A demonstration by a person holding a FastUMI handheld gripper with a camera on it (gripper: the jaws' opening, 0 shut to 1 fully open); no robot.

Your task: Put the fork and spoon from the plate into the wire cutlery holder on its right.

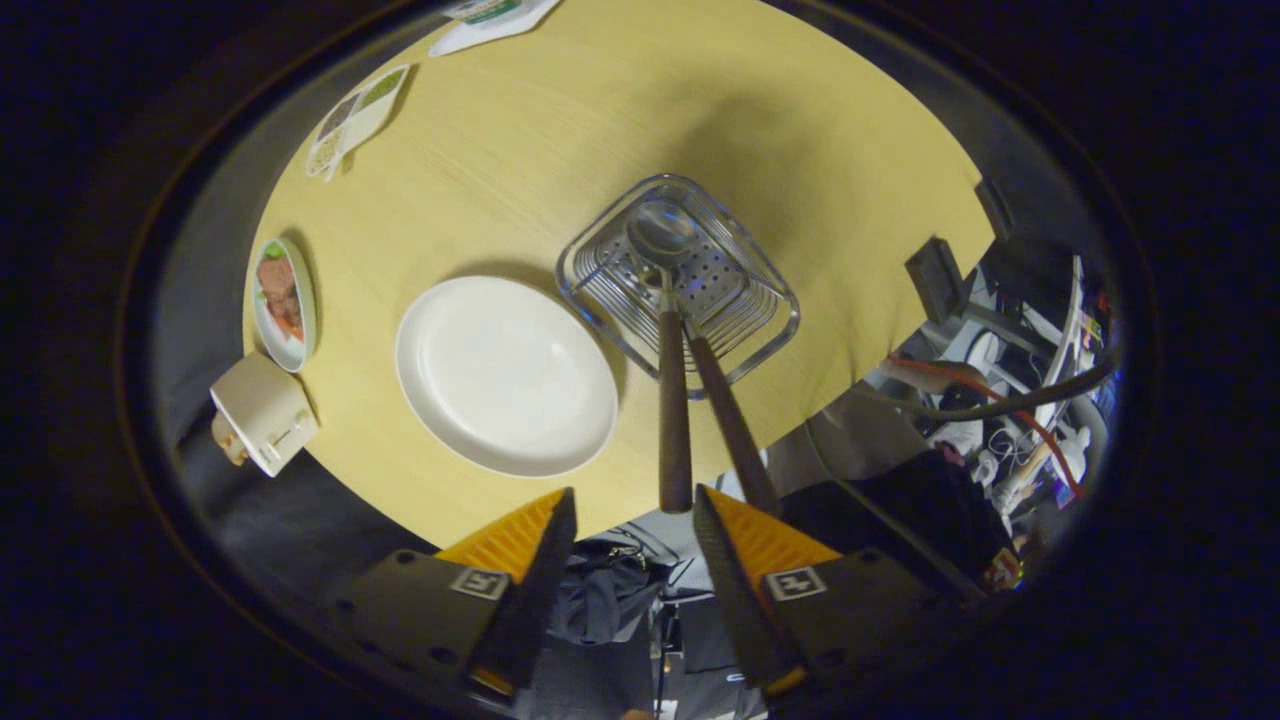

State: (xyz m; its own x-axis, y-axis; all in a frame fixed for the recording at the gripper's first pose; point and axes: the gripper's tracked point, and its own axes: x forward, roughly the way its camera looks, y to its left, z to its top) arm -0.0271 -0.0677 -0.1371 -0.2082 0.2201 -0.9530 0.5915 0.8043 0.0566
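I look down on a round wooden table (560, 130). The wire cutlery holder (680, 275) stands just right of the white plate (505, 372), which is bare. Two utensils with dark handles stand in the holder: the spoon (672, 400), its bowl down in the basket, and a second handle (732, 425) leaning right beside it, its head hidden among the wires. My gripper (632, 505) is open, above the holder. The spoon handle's end lies between the fingertips, touching neither. The second handle ends by the right finger (745, 555).
At the table's left edge sit a small dish with a food picture (283, 302) and a cream box (264, 412). Picture cards (358, 115) lie at the far left. Off the table's right side are cables and gear (1010, 420).
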